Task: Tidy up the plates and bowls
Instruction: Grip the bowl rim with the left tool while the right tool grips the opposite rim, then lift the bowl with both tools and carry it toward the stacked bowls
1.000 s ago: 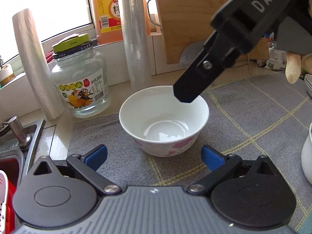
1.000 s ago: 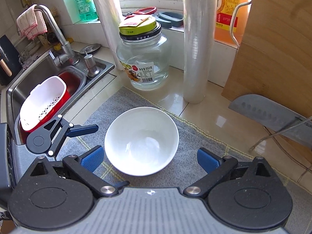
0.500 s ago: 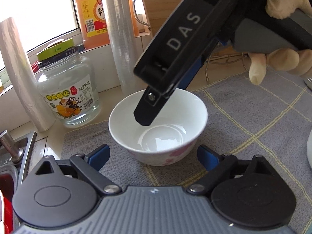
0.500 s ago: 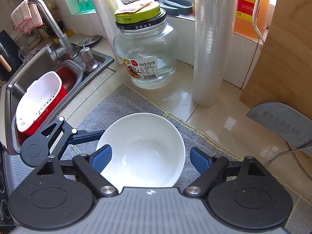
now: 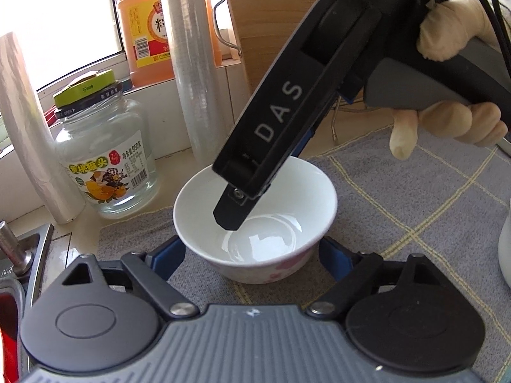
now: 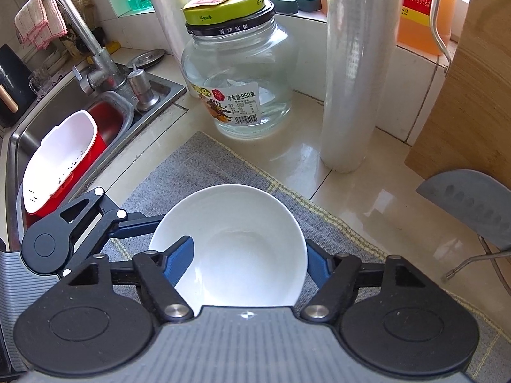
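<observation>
A: Nearest, the left gripper [image 5: 250, 252] has just been closing; its blue pads flank the white ceramic bowl with pink flowers [image 5: 255, 223] on the grey checked mat [image 5: 415, 198], contact unclear.

B: The right gripper [image 6: 249, 263] has been narrowing too, one finger inside, one outside the wall. I'd lift slowly and level, clear of the glass jar with the green lid [image 6: 238, 76] beyond.

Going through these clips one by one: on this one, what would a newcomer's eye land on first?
The white bowl on the grey checked mat, with both tools on it at once. The right gripper comes down from above, one finger inside the rim and one outside, while the left gripper straddles the bowl's base from the near side; both have just been closing. Behind stand a glass jar and a film roll.
</observation>
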### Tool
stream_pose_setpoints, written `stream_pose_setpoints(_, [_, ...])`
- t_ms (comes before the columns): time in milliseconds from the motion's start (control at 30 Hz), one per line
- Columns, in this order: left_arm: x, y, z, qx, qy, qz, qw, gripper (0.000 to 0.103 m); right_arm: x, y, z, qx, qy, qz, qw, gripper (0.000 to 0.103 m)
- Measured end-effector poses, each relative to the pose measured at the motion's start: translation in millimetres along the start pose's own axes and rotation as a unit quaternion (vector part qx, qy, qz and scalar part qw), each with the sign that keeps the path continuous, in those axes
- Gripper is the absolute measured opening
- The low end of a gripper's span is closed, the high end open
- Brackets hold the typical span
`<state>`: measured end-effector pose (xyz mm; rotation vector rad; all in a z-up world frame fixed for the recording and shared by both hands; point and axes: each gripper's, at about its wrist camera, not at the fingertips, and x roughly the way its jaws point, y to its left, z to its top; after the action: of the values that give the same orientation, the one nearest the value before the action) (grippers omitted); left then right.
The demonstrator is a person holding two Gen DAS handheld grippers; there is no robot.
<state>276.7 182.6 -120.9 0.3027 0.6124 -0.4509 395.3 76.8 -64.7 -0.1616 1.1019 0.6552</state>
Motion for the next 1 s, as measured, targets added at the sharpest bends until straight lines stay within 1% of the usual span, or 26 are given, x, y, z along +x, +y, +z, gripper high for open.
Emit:
stream_pose_setpoints(167, [0.5, 0.4, 0.2, -0.001, -0.005, -0.004, 1.0000, 0.089, 0.0, -0.3, -0.1, 0.002, 0.000, 0.001, 1.000, 0.077])
stream_pose_setpoints(400, [0.6, 1.1, 1.1, -0.002, -0.001, -0.005, 1.0000, 0.089, 0.0, -1.4, -0.3, 0.002, 0.001, 0.003, 1.000, 0.077])
stream_pose_setpoints(667, [1.1, -1.6, 3.6, 0.000, 0.005, 0.002, 1.0000, 0.089, -0.6, -3.8, -1.0, 0.004, 0.000, 0.008, 1.000, 0.075])
stream_pose_setpoints(1000, [-15.2, -6.3, 10.1, -0.002, 0.008, 0.004, 1.0000, 0.089, -24.3, 5.2, -6.1, 0.000, -0.020, 0.021, 1.000, 0.075])
